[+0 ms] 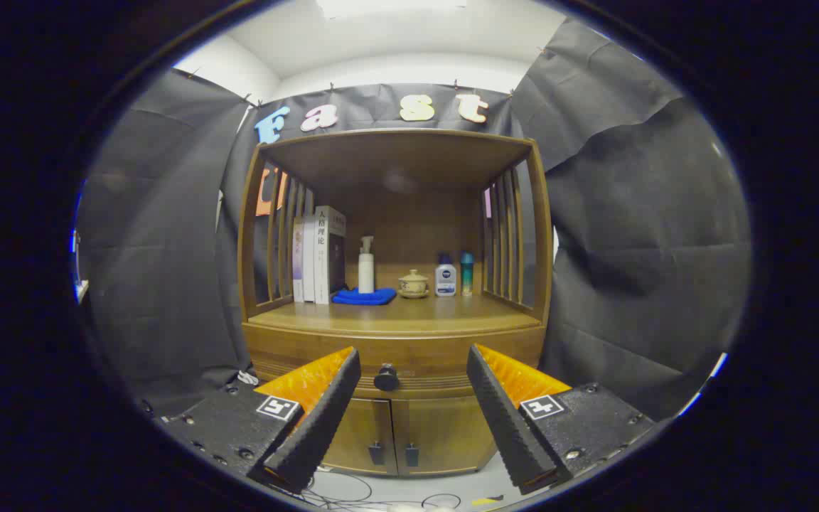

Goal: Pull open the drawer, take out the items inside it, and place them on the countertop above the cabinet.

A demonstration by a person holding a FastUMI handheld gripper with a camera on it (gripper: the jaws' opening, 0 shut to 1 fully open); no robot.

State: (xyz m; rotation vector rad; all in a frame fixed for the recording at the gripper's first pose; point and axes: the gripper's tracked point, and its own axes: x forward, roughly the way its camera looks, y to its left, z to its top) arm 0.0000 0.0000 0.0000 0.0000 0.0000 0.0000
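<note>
Single fisheye view rode on the tool (413,370), looking forward and level at the cabinet (395,341) front, near, with the drawer knob (386,377) between its spread fingers.

The tool (413,373) is wide open and holds nothing. A round black knob (386,377) on the shut drawer (409,359) sits between its fingers, a bit past them. On the table (395,316) above stand books (318,254), a blue cloth (365,296) and some bottles (445,279).

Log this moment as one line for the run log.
gripper: open, apart from cabinet | drawer: closed | drawer knob: untouched, beyond fingers | step: approach knob
</note>
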